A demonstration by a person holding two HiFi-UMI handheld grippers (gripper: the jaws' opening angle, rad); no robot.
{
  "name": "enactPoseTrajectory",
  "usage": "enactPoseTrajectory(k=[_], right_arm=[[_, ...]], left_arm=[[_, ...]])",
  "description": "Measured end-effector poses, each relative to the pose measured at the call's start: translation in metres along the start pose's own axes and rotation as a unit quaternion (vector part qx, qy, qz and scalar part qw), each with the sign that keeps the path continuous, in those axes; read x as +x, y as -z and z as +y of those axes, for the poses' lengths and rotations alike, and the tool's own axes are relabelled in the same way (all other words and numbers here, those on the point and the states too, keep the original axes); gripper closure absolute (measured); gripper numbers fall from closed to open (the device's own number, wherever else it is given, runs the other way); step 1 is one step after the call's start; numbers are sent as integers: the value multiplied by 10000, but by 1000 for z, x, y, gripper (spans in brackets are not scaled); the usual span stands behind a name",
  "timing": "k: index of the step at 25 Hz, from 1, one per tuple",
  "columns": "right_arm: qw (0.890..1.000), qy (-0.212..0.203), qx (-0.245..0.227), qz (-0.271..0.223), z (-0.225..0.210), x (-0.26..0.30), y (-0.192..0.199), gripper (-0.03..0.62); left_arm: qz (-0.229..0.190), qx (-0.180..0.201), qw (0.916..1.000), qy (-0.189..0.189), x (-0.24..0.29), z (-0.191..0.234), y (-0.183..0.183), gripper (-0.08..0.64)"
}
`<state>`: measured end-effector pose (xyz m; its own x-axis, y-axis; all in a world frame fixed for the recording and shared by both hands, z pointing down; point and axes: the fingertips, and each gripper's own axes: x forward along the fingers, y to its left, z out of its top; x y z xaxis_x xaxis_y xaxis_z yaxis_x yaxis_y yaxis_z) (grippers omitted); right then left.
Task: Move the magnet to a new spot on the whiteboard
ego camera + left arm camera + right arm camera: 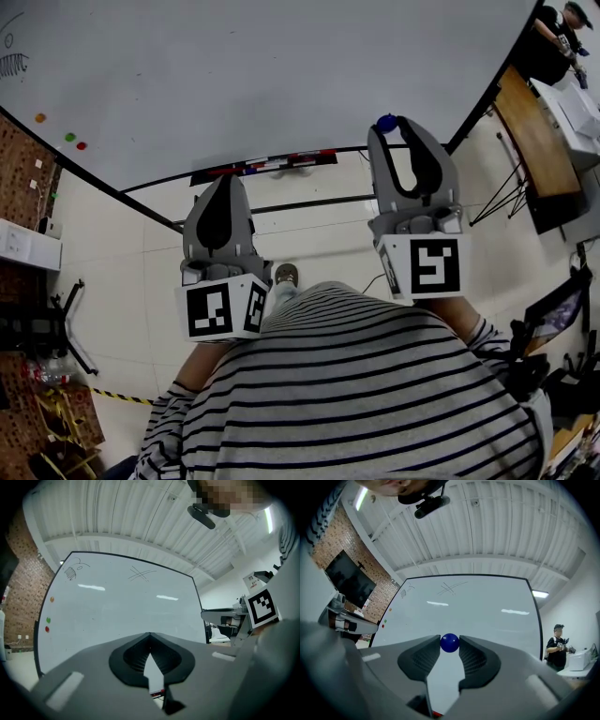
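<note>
Now | right tool (pixel 450 644) grasps blue magnet (pixel 450 642) | left tool (pixel 150 635) clenched, empty | whiteboard (pixel 483 606) ahead, colored dots (pixel 48 619) near its left edge

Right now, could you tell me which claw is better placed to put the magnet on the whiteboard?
Right: the right claw grips the blue magnet, facing the whiteboard; the left claw is shut, empty.

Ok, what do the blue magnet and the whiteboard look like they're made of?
Blue magnet: probably glossy plastic over a magnet core; it is smooth and rounded, with a small bright highlight.
Whiteboard: smooth, glossy white coating, likely over steel, since coloured magnets cling near its left edge. It shows streaks of reflected light.
</note>
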<state>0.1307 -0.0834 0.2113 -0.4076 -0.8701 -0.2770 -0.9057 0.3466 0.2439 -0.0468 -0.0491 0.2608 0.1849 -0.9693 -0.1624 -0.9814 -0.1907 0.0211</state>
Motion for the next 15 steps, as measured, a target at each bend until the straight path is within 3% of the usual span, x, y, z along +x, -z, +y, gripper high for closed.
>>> enactPoseTrajectory(k=[6,15], right_arm=[[10000,-32,-61,48,-2,11,8,468],[9992,-13,-386,107,0,95,13,468]], left_arm=[[77,-54,9999,-58,9,5,9,545],[181,-115,9997,-131,62,61,9,545]])
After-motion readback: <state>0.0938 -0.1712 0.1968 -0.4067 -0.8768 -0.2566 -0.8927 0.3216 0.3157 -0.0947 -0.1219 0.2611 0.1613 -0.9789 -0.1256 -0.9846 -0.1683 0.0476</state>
